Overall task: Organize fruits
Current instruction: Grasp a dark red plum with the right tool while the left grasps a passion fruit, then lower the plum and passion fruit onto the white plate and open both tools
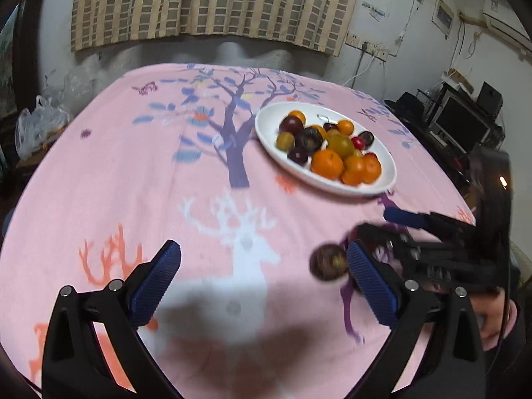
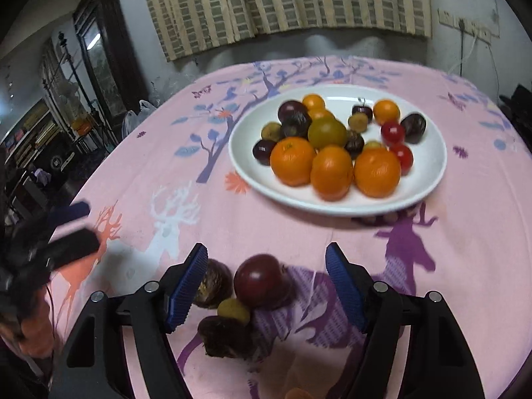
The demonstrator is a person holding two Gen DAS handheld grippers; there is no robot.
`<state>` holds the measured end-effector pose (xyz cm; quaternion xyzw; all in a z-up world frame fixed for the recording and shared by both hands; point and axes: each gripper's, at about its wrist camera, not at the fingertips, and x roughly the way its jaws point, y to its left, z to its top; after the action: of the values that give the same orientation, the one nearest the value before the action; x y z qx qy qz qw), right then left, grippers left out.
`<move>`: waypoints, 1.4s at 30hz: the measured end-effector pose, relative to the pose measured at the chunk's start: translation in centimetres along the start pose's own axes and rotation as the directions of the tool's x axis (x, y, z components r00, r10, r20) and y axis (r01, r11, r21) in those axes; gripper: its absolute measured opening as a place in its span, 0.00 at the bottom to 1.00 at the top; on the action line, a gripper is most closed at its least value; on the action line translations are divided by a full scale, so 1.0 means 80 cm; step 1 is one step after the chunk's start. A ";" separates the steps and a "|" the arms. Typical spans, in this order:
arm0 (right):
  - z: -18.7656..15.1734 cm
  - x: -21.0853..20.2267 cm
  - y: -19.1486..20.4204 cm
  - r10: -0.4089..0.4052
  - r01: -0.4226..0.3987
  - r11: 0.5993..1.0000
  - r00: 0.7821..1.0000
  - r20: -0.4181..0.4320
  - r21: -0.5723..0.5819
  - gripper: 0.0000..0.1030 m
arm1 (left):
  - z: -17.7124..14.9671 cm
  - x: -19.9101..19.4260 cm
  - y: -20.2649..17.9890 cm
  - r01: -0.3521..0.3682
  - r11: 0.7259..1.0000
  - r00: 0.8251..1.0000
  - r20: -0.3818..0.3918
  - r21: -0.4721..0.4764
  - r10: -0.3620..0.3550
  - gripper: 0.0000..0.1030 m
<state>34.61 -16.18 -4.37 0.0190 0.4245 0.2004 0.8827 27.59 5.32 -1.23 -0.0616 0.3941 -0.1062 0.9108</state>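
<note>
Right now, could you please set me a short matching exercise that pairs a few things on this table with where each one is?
Things:
1. oranges
2. dark plum
3. white plate
4. white deer print

Places:
A. between the right gripper's open jaws
B. on the pink cloth, holding fruit
C. at the plate's near edge
D. left of the plate

Pairs: 1-C, 2-A, 3-B, 4-D

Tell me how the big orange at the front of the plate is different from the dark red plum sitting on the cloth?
The orange is bright orange; the plum is dark red. The orange lies on the white plate, packed against other fruit, while the plum sits on the pink tablecloth, between the open right gripper fingers, touched by neither. Both are round and shiny.
</note>
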 end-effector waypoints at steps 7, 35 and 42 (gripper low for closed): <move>-0.016 0.026 -0.011 0.055 -0.049 0.995 0.996 -0.066 0.087 0.45 | -0.036 -0.010 0.010 -0.003 0.999 1.000 0.021 0.035 0.003 0.96; -0.011 -0.066 -0.040 0.097 -0.118 0.981 0.985 0.141 0.155 0.38 | -0.023 0.092 -0.080 0.269 0.709 0.963 -0.195 0.652 -0.186 0.62; -0.011 -0.061 -0.043 0.096 -0.115 0.980 0.988 0.124 0.161 0.38 | -0.022 0.107 -0.083 0.281 0.727 0.959 -0.206 0.626 -0.193 0.51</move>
<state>32.33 -21.26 -2.02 0.1274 0.3863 0.2090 0.8893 31.06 -3.24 -7.19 0.2149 0.3783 -0.3555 0.8272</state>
